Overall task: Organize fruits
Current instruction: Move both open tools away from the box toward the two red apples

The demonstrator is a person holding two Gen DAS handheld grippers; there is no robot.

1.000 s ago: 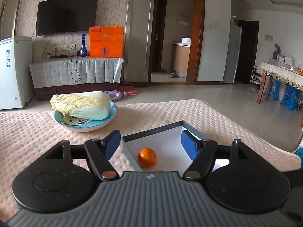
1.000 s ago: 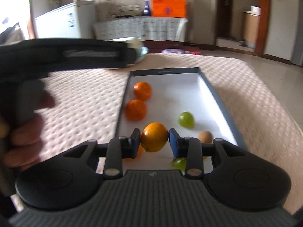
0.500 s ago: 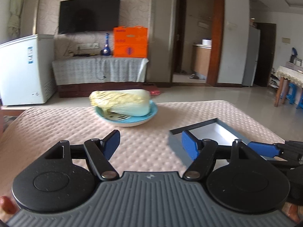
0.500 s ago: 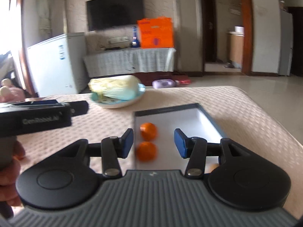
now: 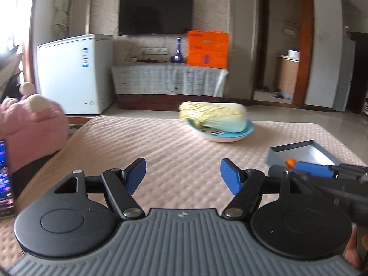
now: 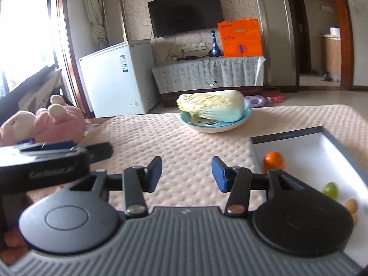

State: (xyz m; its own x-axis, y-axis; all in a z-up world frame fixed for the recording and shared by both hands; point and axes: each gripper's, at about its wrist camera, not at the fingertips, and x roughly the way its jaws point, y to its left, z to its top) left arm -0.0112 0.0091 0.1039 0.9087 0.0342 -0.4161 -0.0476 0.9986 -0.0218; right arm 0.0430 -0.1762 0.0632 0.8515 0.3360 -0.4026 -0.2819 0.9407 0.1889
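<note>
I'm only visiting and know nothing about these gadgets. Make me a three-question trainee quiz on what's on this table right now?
1. True or false: the cabbage lies on the blue plate.
2. Which fruit in the box sits nearest the cabbage: A) the orange, B) the green fruit, C) the brown fruit?
3. Fill in: the right gripper holds ____ between its open jaws.

Key: 1 true; 2 A; 3 nothing.
</note>
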